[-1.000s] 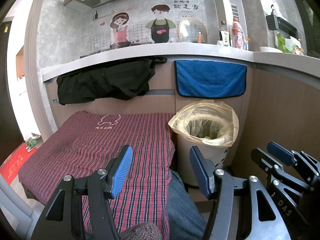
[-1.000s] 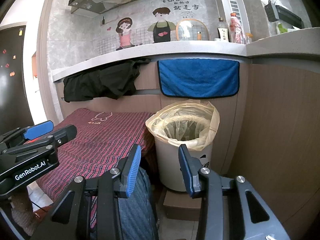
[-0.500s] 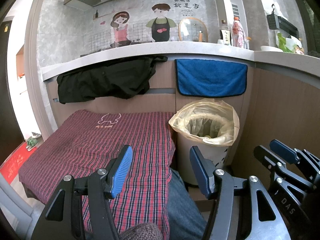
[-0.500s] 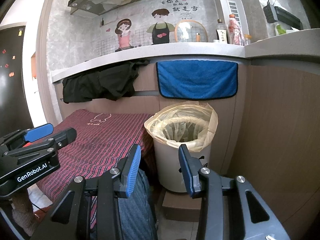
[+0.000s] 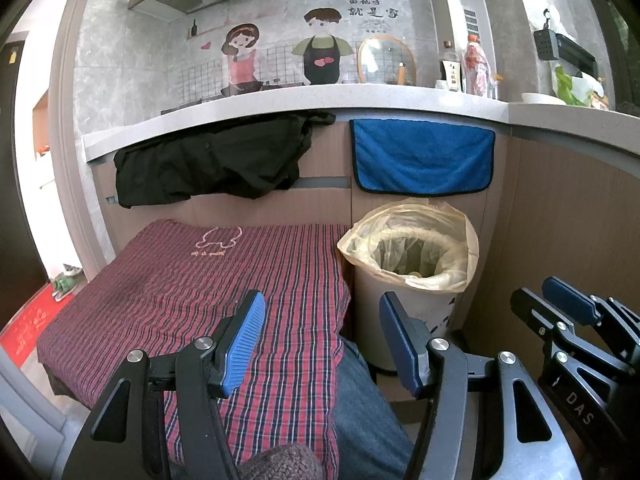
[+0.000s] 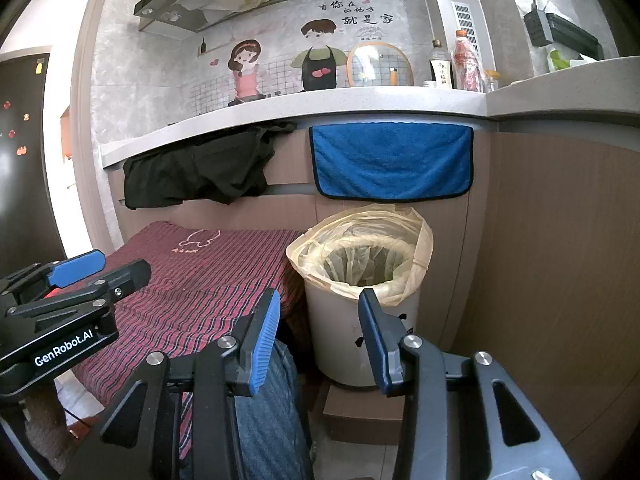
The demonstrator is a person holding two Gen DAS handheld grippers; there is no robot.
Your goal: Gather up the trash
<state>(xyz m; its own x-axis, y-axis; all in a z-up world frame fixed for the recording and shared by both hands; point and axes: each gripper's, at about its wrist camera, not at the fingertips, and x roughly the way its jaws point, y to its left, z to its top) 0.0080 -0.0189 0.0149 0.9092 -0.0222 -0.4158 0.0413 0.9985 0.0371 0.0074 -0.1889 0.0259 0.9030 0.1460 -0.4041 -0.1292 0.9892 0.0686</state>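
A white trash bin (image 5: 404, 312) (image 6: 352, 344) lined with a yellowish plastic bag (image 5: 416, 240) (image 6: 360, 240) stands on the floor beside a low table. Something small and yellow lies at the bottom of the bag in the left wrist view. My left gripper (image 5: 320, 338) hangs open over the table's near right corner, with nothing between its blue pads. My right gripper (image 6: 318, 336) is open too, just short of the bin, and holds nothing. Each gripper shows at the edge of the other's view.
A red plaid cloth (image 5: 192, 292) covers the low table (image 6: 192, 280). Behind it a counter (image 5: 320, 100) carries bottles; a black garment (image 5: 212, 160) and a blue towel (image 5: 420, 158) hang from its edge. A wooden panel wall (image 6: 560, 260) closes the right side. A person's jeans-clad leg (image 5: 368, 412) is below.
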